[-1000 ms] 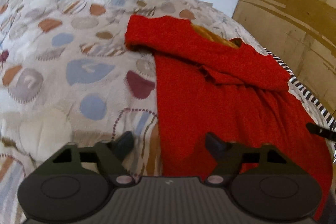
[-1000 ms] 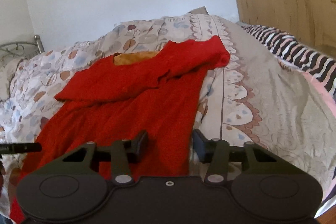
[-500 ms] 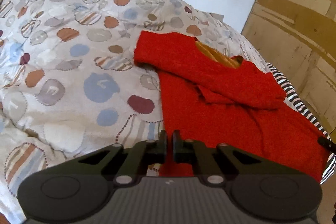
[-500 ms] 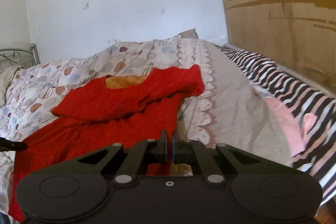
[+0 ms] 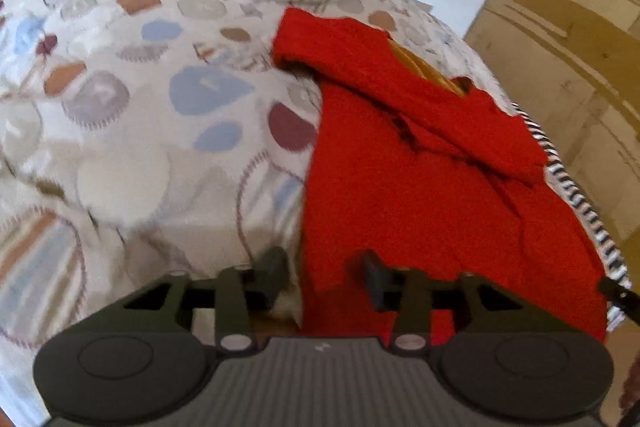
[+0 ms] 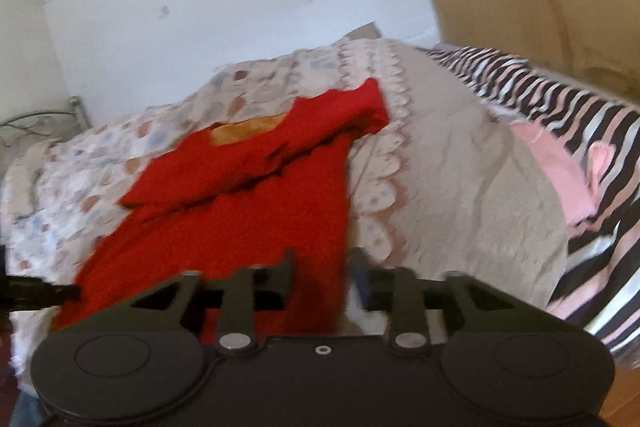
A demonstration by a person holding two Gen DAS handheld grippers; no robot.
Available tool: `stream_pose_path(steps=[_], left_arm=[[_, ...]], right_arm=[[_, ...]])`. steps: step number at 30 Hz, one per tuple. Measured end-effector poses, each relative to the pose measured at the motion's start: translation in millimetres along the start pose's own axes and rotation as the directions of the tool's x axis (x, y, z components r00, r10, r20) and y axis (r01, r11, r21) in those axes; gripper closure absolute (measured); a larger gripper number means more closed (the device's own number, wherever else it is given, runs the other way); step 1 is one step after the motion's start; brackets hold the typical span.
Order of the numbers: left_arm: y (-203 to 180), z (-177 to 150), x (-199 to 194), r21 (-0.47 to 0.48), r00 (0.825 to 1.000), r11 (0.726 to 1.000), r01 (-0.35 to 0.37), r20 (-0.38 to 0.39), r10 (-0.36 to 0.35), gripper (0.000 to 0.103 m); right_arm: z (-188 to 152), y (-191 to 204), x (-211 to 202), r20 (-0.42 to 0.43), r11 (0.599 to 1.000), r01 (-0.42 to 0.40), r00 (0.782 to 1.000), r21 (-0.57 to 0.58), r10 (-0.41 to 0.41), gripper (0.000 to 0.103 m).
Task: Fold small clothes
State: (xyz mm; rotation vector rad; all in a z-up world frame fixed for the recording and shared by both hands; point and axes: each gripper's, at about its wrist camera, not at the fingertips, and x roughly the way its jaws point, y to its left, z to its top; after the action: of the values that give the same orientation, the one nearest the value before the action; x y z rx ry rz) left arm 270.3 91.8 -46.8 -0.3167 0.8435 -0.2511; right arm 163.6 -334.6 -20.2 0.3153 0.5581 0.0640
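Both grippers, clenched half a second ago, now stand released. Left gripper (image 5: 322, 277) straddles the dress's (image 5: 420, 195) near left hem corner; right gripper (image 6: 324, 277) straddles its right. Red dress lies on the quilt (image 5: 140, 99), long axis running away from both.

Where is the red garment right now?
The red garment lies spread on the patterned bedspread, beside the striped sheet; each open gripper hovers at a near corner.
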Motion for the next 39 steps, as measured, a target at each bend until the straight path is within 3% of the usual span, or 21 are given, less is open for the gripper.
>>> stream_pose_path(steps=[1,3,4,5,6,7,11,14,19,23,26,27,28,30,31,32,34,36,39], left_arm=[[-2,-3,-1,0.008,1.0,1.0,0.002,-0.007,-0.002,0.05],[-6,-9,0,0.039,1.0,0.999,-0.008,-0.018,0.009,0.053],[-9,-11,1,0.062,1.0,0.998,-0.022,-0.021,0.023,0.078],[-13,-13,0,0.087,0.999,0.995,-0.043,-0.021,0.045,0.091],[-17,-13,-2,0.114,0.998,0.992,-0.059,-0.014,0.061,0.093],[-21,-13,-7,0.128,0.998,0.989,-0.069,-0.002,0.07,0.094],[-34,-8,-36,0.159,0.995,0.983,-0.086,0.07,0.076,0.096],[-36,-7,-50,0.155,0.996,0.985,-0.07,0.063,0.061,0.096],[-26,-18,-29,0.151,0.994,0.983,-0.105,0.034,0.101,0.096],[-16,-24,-17,0.108,0.996,0.99,-0.089,0.015,0.088,0.093],[-17,-25,-23,0.105,0.996,0.991,-0.086,0.025,0.084,0.085],[-18,-25,-26,0.1,0.995,0.991,-0.094,0.025,0.091,0.078],[-18,-25,-29,0.091,0.995,0.991,-0.1,0.026,0.098,0.064],[-18,-25,-36,0.072,0.993,0.991,-0.115,0.026,0.114,0.047],[-19,-26,-40,0.069,0.993,0.991,-0.119,0.031,0.117,0.035],[-20,-28,-44,0.07,0.992,0.99,-0.123,0.041,0.12,0.031],[-25,-32,-53,0.084,0.989,0.987,-0.139,0.067,0.134,0.012],[-32,-37,-62,0.111,0.984,0.981,-0.158,0.099,0.147,0.001],[-44,-44,-70,0.153,0.98,0.973,-0.174,0.125,0.156,0.001]], right_arm=[[-4,2,-3,-0.005,1.0,-0.011,1.0,-0.004,0.011,0.051],[-13,7,-6,-0.027,0.999,-0.031,0.999,-0.025,0.031,0.049],[-17,11,-6,-0.038,0.999,-0.026,0.999,-0.044,0.024,0.056],[-20,17,-6,-0.039,0.997,-0.001,0.999,-0.077,-0.002,0.078],[-21,21,-6,-0.036,0.993,0.023,0.999,-0.112,-0.027,0.092],[-20,24,-8,-0.035,0.991,0.019,0.999,-0.131,-0.024,0.096],[-4,25,-27,-0.001,0.98,0.064,0.998,-0.188,-0.066,0.098],[9,21,-44,0.019,0.972,0.096,0.995,-0.213,-0.094,0.099],[3,11,-39,-0.012,0.964,0.122,0.992,-0.236,-0.128,0.1],[-10,6,-24,-0.044,0.969,0.128,0.989,-0.21,-0.14,0.097],[-14,14,-30,-0.019,0.959,0.124,0.991,-0.253,-0.133,0.087],[-15,17,-33,-0.008,0.952,0.13,0.99,-0.279,-0.138,0.083],[-15,19,-36,0.004,0.945,0.133,0.99,-0.299,-0.139,0.077],[-16,24,-44,0.029,0.932,0.138,0.99,-0.336,-0.136,0.06],[-18,28,-47,0.039,0.922,0.14,0.99,-0.36,-0.135,0.044],[-21,32,-51,0.046,0.912,0.138,0.99,-0.385,-0.131,0.034],[-29,42,-58,0.054,0.885,0.119,0.993,-0.45,-0.106,0.025],[-41,59,-65,0.055,0.825,0.096,0.995,-0.557,-0.079,0.014],[-64,81,-71,0.043,0.705,0.052,0.999,-0.707,-0.03,0.005]])
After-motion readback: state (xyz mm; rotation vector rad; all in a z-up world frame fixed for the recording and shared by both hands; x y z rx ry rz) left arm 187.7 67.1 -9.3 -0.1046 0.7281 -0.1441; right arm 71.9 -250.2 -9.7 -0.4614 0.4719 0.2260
